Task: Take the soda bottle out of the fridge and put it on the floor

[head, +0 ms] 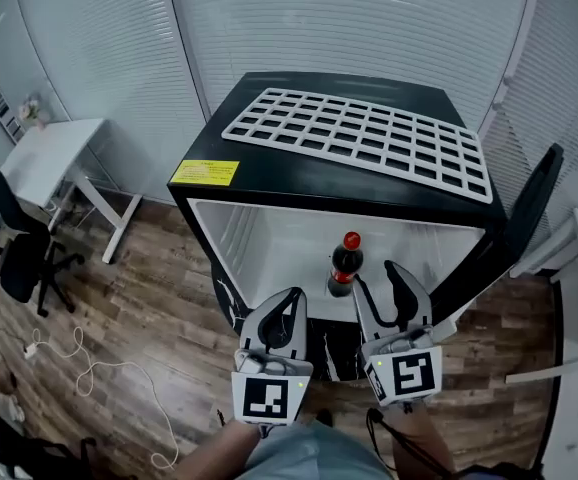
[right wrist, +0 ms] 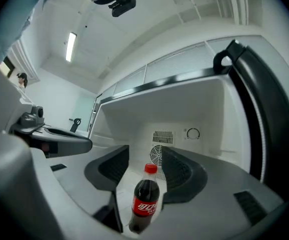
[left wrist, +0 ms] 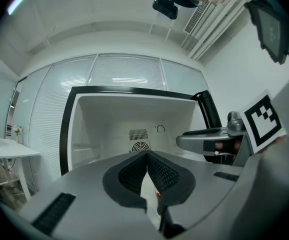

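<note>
The right gripper [right wrist: 145, 156] has its jaws spread wide, and the soda bottle [right wrist: 145, 200] stands upright in the gap between them, red cap up and red label facing the camera. The bottle sits nearer the right-hand jaw. Open space shows between it and the left-hand jaw, and neither pad presses on it. Whether it brushes the right-hand pad cannot be told. Past the jaw tips lies the white back wall of the fridge [right wrist: 199, 109], with a round fan grille [right wrist: 157, 156] straight ahead of the gap and a dial [right wrist: 193, 133] off to the right of the tips. The black fridge door [right wrist: 264, 114] stands open further right of the jaws. From the head view, the soda bottle [head: 346, 264] rests at the front of the fridge [head: 299, 173] interior, just by the left finger of the right gripper [head: 377, 276]. A white grid rack [head: 359, 136] lies on the fridge top beyond both grippers. The left gripper [left wrist: 147, 159] has its jaws pressed together at the tips and points into the same white interior. It is held beside the right gripper [left wrist: 209, 136], a little further back from the opening in the head view [head: 287, 303].
</note>
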`<state>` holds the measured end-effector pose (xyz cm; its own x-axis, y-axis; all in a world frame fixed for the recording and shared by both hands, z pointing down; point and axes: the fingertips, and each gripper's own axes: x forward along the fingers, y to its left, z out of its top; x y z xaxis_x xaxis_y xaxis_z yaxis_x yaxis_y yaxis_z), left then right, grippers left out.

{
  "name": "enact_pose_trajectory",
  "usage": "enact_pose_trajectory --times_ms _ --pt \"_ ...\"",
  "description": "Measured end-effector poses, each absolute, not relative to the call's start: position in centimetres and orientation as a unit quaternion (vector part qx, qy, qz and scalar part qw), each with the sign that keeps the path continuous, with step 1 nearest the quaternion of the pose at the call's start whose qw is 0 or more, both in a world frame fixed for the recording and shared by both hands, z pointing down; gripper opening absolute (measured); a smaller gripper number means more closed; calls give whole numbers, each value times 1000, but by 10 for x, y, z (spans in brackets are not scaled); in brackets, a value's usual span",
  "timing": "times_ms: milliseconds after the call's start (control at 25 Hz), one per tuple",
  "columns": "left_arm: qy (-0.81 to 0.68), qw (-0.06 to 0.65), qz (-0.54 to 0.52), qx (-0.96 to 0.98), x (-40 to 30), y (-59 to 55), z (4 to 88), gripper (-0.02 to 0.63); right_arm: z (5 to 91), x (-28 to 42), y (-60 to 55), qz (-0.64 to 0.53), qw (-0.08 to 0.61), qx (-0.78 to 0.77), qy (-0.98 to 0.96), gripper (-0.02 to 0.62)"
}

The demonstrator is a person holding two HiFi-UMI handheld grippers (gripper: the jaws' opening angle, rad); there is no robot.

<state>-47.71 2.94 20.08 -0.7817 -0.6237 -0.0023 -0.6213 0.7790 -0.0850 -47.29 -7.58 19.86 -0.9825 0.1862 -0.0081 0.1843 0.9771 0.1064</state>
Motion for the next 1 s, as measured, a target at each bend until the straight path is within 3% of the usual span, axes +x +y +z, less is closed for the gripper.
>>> enact_pose_trajectory --times_ms 80,480,1000 --pt "942 16 -38 -332 -489 28 203 17 206 -490 -74 54 -4 99 994 235" --pt "937 -16 -38 -346 -551 6 232 17 239 -567 -96 58 -49 94 993 233" --pt "935 -28 -28 -354 -577 17 240 17 250 -597 -79 65 -74 104 990 215"
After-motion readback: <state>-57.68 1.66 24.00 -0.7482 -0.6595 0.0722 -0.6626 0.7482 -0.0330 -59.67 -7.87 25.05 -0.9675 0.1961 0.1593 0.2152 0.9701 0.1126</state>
